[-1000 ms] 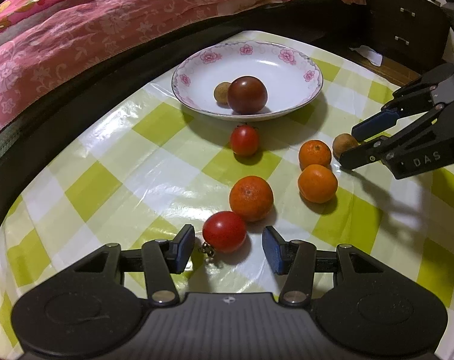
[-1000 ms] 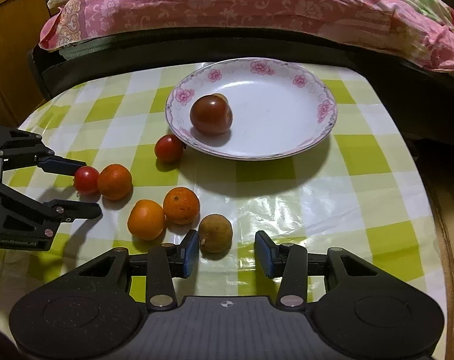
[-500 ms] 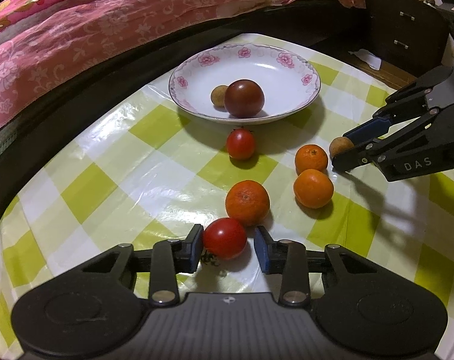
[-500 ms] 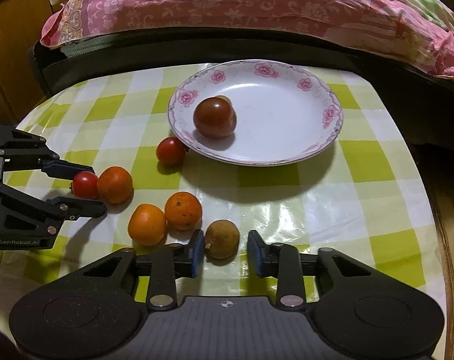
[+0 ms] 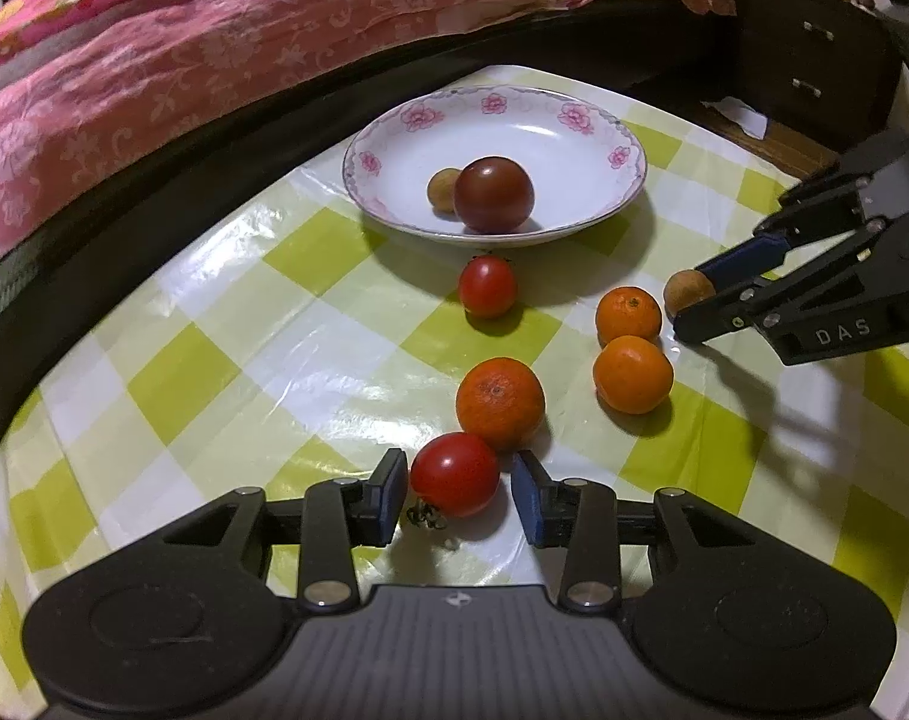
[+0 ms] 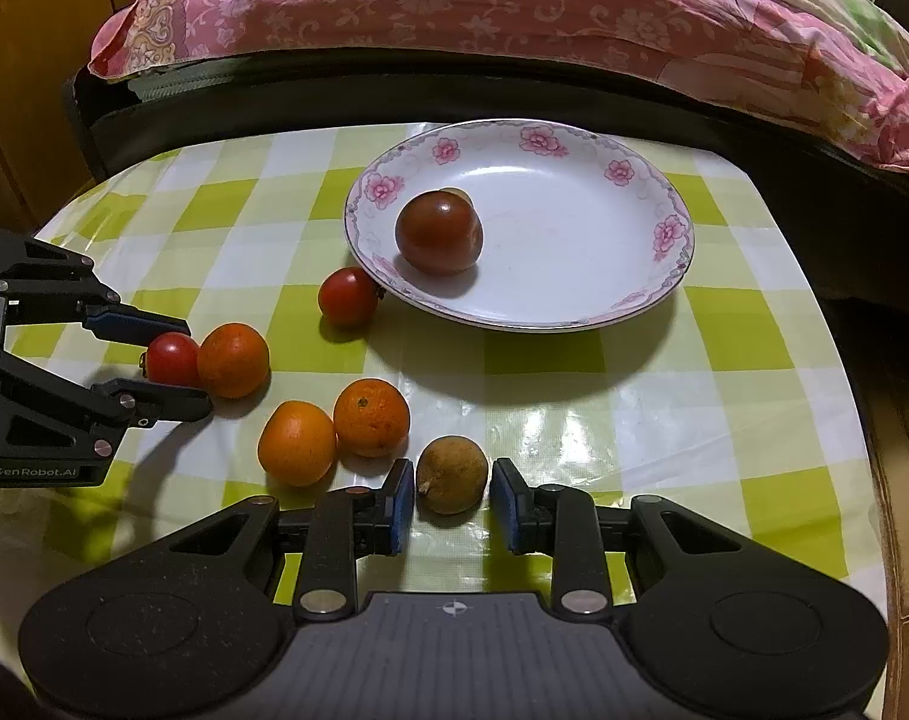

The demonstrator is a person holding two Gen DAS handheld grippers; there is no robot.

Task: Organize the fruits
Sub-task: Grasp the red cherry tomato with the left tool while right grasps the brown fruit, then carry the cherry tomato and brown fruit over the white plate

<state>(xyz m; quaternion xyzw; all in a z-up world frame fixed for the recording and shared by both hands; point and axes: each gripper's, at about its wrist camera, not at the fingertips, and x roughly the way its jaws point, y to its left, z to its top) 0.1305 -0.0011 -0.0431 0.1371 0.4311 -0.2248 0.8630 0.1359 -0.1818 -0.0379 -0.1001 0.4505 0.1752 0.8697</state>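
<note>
Taking the flowered plate [image 6: 670,300] as landmark, the left gripper [image 5: 459,495], well in front of it and to its left, straddles a red tomato [image 5: 454,474]; its jaws are opening slightly, with a thin gap visible at the right pad. Between there and the plate lie three oranges [image 6: 371,417] and another small tomato [image 6: 347,296] touching the rim, all still on the checked cloth [image 6: 634,420]. Directly in front of the plate, the right gripper [image 6: 452,498] is closed about a brown fruit [image 6: 452,475]; only a dark tomato [image 6: 439,232] and a small brown fruit [image 5: 443,192] sit on the plate, so most remains.
</note>
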